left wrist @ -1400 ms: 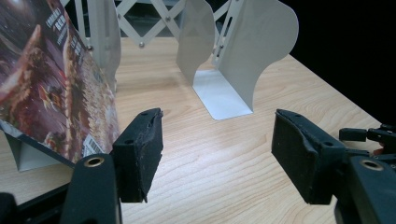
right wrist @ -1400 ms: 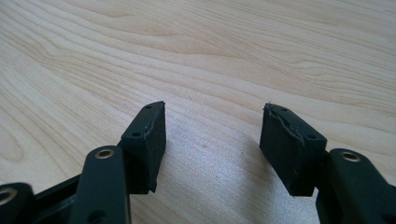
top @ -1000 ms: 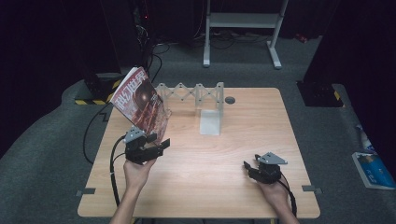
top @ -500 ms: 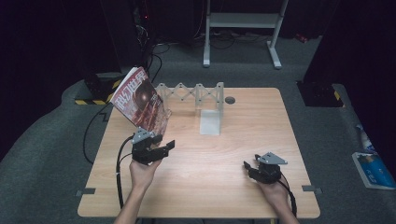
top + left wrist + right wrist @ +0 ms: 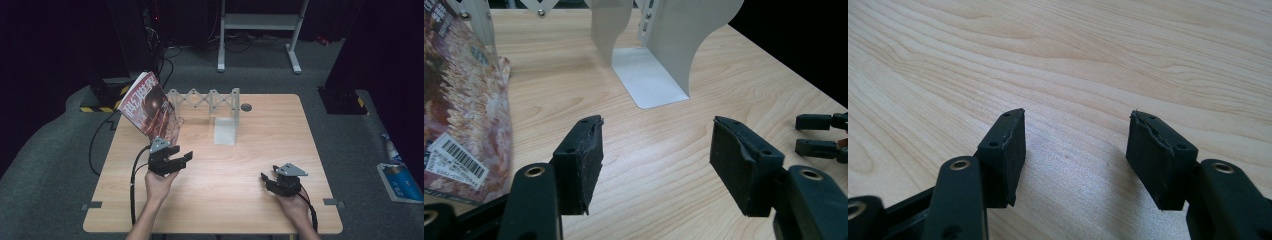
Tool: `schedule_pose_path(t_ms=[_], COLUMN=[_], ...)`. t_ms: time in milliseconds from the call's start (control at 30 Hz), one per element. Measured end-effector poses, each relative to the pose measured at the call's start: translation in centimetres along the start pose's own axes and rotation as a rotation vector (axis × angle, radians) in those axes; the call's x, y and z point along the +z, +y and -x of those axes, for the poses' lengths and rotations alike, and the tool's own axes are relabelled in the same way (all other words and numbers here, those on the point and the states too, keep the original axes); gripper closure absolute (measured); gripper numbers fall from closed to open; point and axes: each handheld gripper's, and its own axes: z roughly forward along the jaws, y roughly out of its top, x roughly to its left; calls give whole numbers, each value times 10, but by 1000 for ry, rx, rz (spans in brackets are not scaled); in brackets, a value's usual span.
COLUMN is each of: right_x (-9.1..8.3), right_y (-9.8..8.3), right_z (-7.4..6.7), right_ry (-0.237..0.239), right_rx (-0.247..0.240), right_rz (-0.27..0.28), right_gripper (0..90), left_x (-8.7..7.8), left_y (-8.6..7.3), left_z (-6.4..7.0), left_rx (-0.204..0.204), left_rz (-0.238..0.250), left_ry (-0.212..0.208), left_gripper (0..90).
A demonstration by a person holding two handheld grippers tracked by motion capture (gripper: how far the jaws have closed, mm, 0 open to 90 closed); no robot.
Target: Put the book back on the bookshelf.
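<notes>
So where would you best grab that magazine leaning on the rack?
Probably its free lower edge, the one with the barcode. The magazine stands tilted against the rack, so the left hand-held gripper, jaws open and nearest, could come from the front and pinch that edge.

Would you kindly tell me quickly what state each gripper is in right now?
Left gripper: open, holding nothing; its jaws have just been closing a little.
Right gripper: open, holding nothing.

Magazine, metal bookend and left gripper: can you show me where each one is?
magazine (image 5: 150,107), high view, middle of its red cover.
metal bookend (image 5: 684,45), left gripper view, its upright plate.
left gripper (image 5: 656,162), left gripper view, midway between its open jaws.
</notes>
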Motion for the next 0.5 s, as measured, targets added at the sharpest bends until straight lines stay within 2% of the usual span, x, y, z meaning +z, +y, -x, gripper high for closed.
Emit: schedule_pose_path(t_ms=[500], right_x=[0], right_y=[0], right_z=[0], right_ry=[1], right_rx=[1], right_rz=[-1], right_gripper=[408], left_x=[16], left_y=[0], left_z=[4], left_rx=[-2], left_rz=[-7], left_ry=[-8], left_gripper=[369])
